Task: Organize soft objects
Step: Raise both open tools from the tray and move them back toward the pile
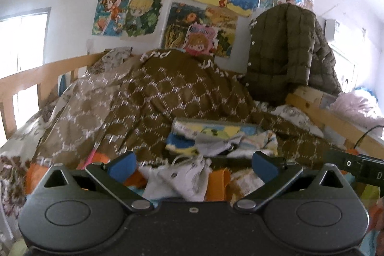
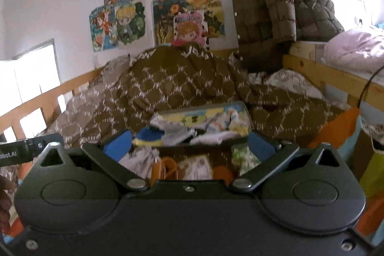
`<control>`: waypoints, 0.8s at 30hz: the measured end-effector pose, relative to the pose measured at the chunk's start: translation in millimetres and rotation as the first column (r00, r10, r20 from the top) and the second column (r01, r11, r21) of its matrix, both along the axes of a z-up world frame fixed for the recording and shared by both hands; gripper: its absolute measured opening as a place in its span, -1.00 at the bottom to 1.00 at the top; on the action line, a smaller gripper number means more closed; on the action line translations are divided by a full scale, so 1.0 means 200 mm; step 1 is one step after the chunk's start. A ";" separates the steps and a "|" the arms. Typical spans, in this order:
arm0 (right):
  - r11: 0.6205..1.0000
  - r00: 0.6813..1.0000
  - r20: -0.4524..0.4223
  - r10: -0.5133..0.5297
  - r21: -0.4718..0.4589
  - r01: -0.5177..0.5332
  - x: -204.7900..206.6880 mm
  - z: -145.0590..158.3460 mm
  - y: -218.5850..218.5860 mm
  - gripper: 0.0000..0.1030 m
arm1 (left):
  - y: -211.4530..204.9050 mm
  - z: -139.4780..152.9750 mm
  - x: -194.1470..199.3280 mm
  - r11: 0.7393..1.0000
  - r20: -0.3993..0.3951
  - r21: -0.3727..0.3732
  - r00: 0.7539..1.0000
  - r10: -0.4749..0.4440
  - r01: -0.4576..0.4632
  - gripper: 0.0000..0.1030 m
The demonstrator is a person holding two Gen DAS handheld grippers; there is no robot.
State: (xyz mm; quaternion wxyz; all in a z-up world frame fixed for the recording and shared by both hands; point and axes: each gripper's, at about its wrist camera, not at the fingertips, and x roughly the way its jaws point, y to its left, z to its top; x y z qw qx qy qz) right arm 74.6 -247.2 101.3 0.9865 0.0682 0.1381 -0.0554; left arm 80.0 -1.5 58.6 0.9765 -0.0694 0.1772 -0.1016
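- At the far left of the left wrist view, a bright window (image 1: pixel 22 44) sits beside the wooden bed rail (image 1: pixel 36 78).
- A brown quilt (image 1: pixel 153 92) with a pale lattice print is heaped across the middle of the frame.
- Low in the centre, the left gripper (image 1: pixel 192 163) has its jaws spread wide, nothing between the blue pads (image 1: pixel 122 166).
- Just above it lies the pile of small soft cloths (image 1: pixel 216 138), in white, yellow, blue and grey, against a colourful tray (image 1: pixel 216 127) on the quilt.
- Cartoon posters (image 1: pixel 192 6) cover the wall across the upper centre.
- An olive quilted jacket (image 1: pixel 288 47) hangs at the upper right.
- In the right wrist view, the right gripper (image 2: pixel 189 144) at lower centre is likewise spread wide and empty, with the same cloths straight ahead at mid-frame.
- A pink bundle of bedding (image 2: pixel 355 52) rests at the right edge.
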 end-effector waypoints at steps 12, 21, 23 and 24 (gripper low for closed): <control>0.995 0.982 -0.191 0.016 0.097 0.003 -0.04 -0.16 0.08 0.99 | 0.10 -0.18 -0.11 0.999 -0.122 0.038 0.992 0.019 -0.015 0.99; 0.998 0.967 -0.254 0.034 0.062 -0.019 -0.07 -0.21 0.17 0.99 | 0.14 -0.25 -0.10 0.996 -0.216 0.058 0.973 0.079 -0.068 0.98; 0.998 0.961 -0.272 0.041 0.058 -0.026 -0.06 -0.21 0.17 0.99 | 0.15 -0.26 -0.10 0.995 -0.228 0.058 0.969 0.089 -0.078 0.99; 0.998 0.958 -0.282 0.046 0.058 -0.030 -0.07 -0.22 0.18 0.99 | 0.15 -0.26 -0.10 0.995 -0.233 0.059 0.968 0.097 -0.085 0.98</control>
